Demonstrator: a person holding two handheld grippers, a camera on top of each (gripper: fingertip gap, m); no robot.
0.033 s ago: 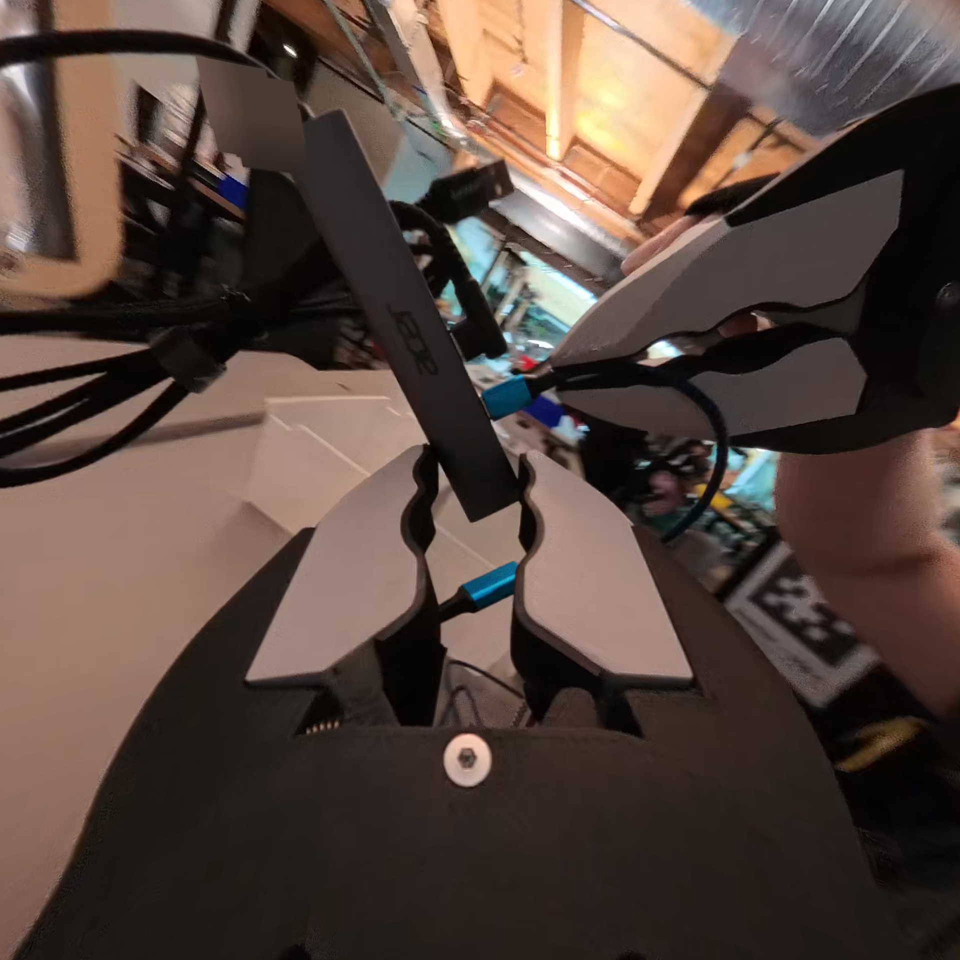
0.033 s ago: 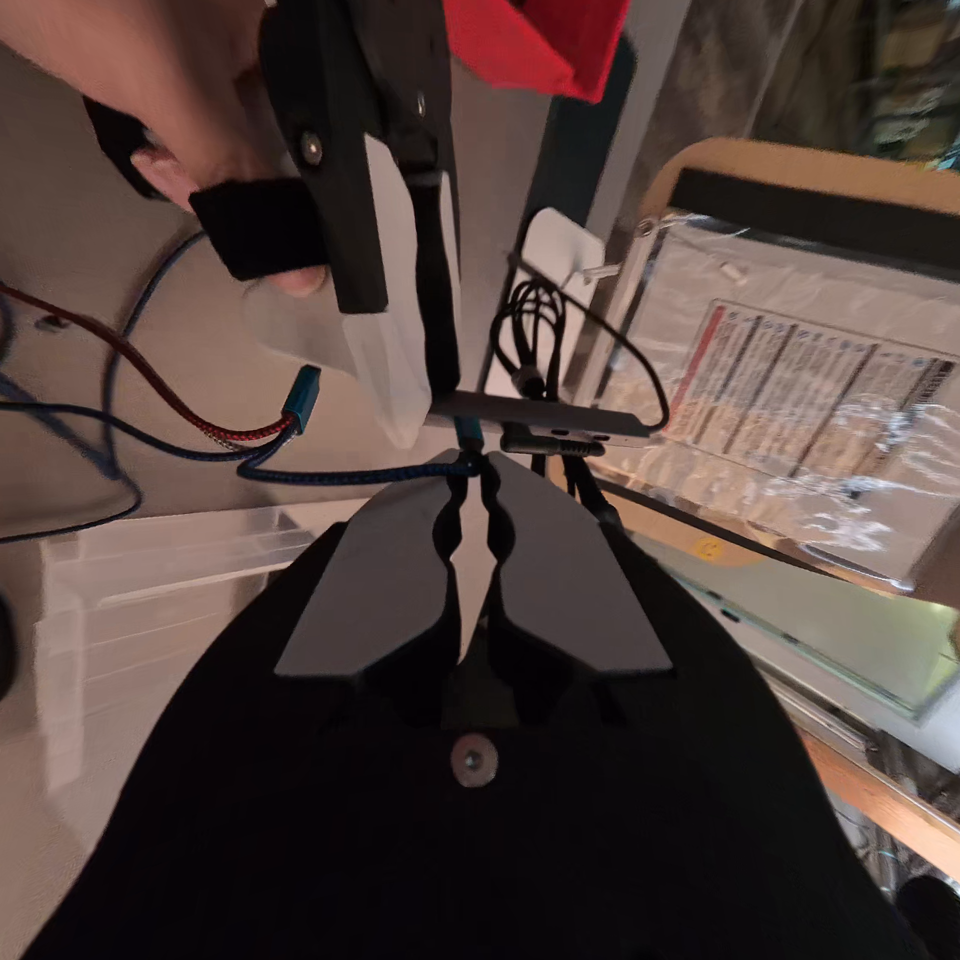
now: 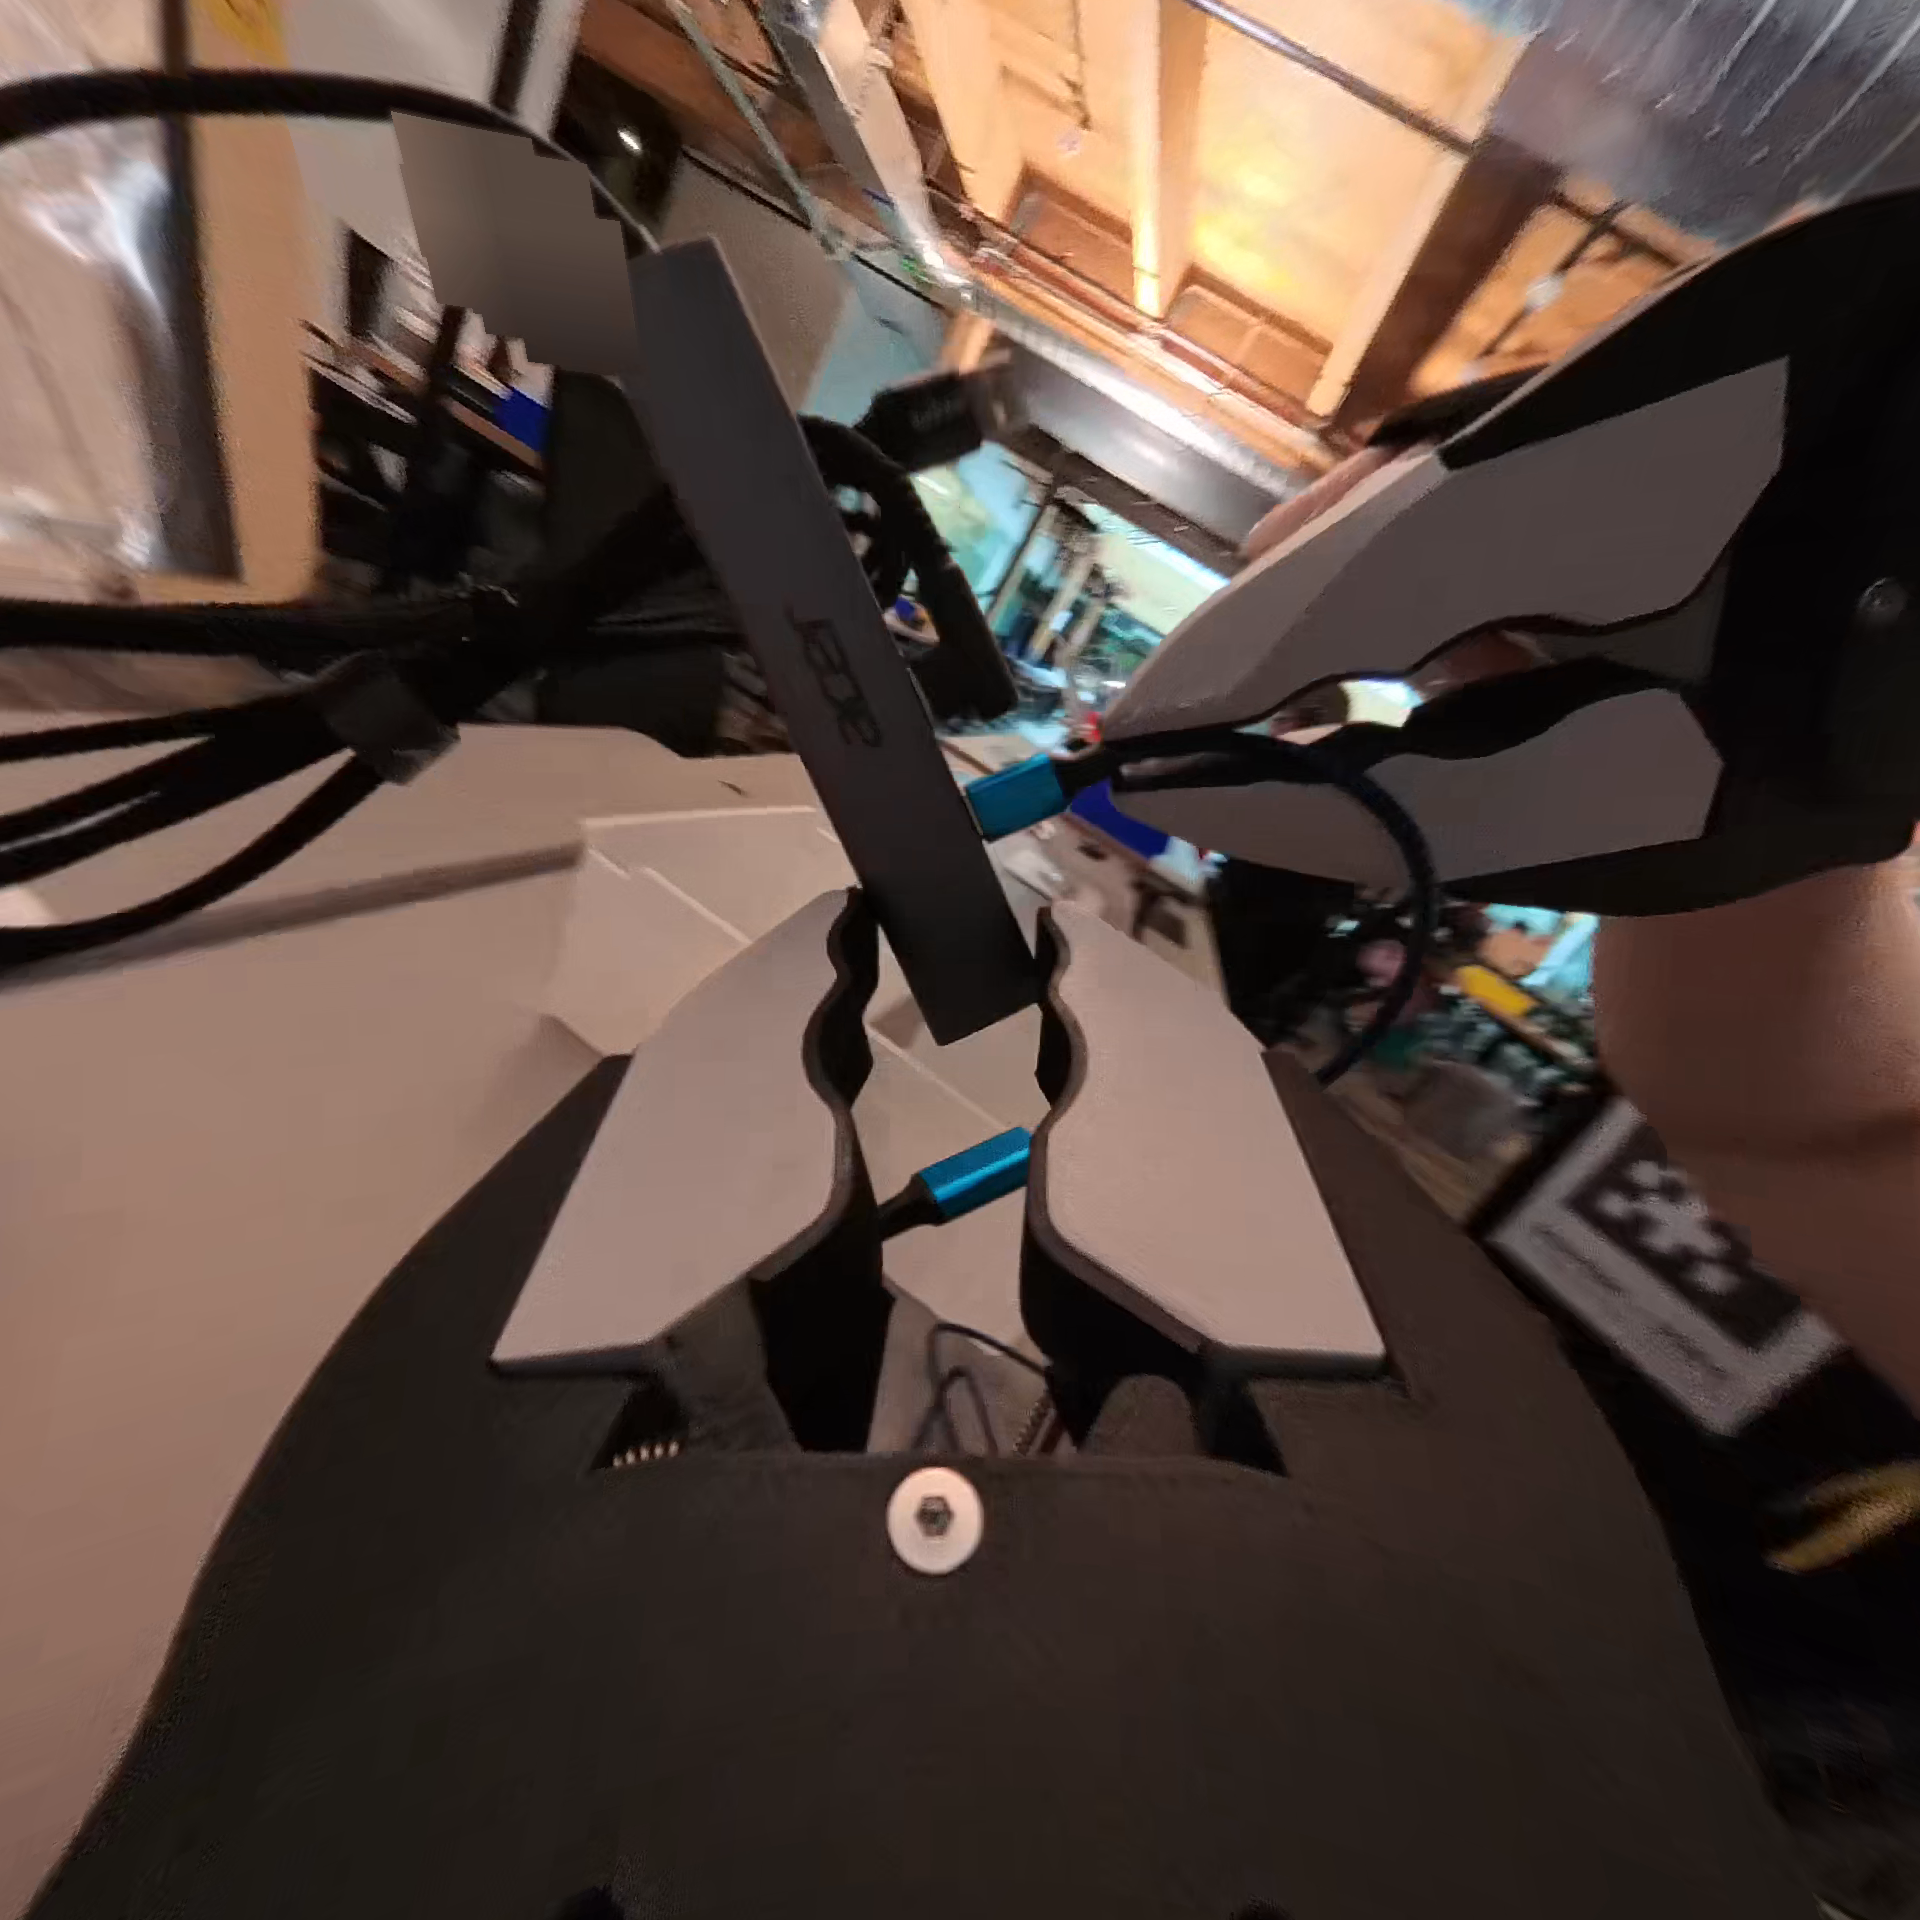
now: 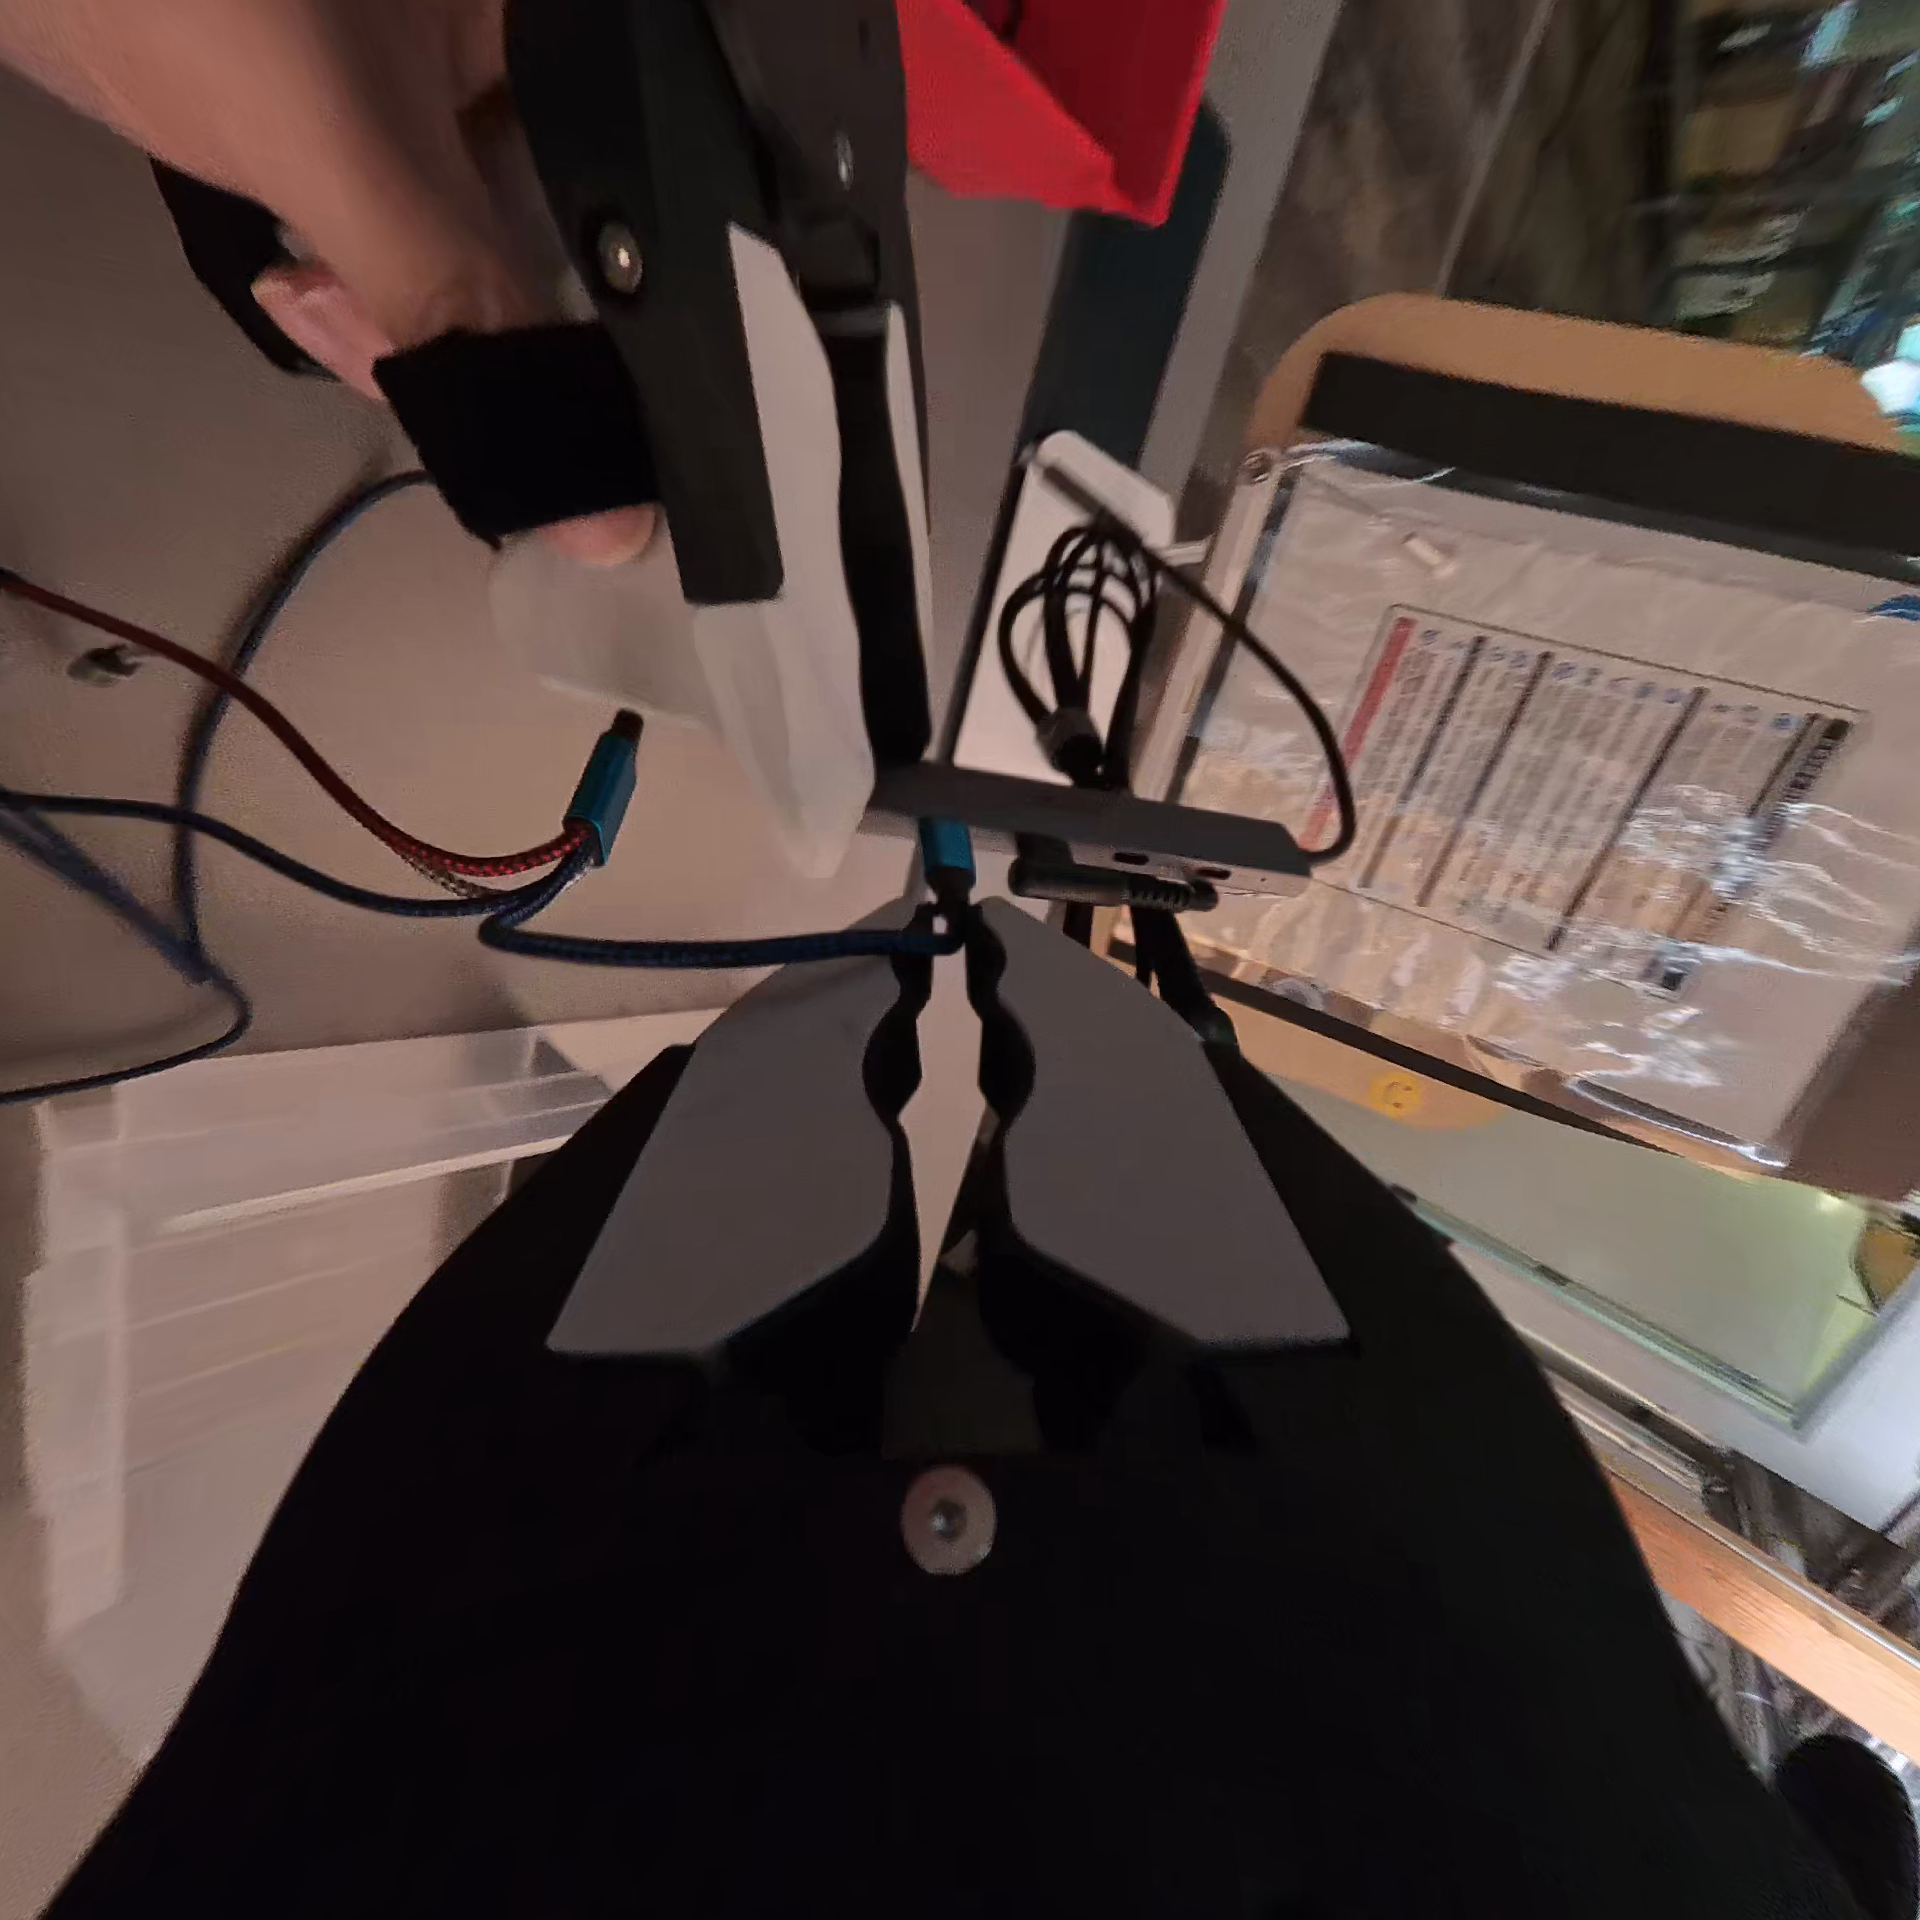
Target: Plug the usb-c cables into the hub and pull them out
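My left gripper (image 3: 945, 966) is shut on the lower end of a dark grey usb hub (image 3: 821, 665) and holds it tilted above the table. My right gripper (image 4: 951, 920) is shut on a blue braided cable (image 4: 727, 948) just behind its blue usb-c plug (image 4: 948, 844). That plug's tip meets the hub's long edge (image 4: 1091, 810); it also shows in the left wrist view (image 3: 1013, 795). A second blue plug (image 4: 605, 784) hangs loose to the left. A black angled plug (image 4: 1101, 883) sits in the hub beside it.
A bundle of black cable (image 4: 1081, 644) hangs from the hub. A clear plastic box (image 4: 260, 1143) stands below on the white table (image 3: 208, 1195). A wood-framed board with a plastic-wrapped sheet (image 4: 1558, 831) is at the right. A person's forearm (image 3: 1766, 1039) is beside the right gripper.
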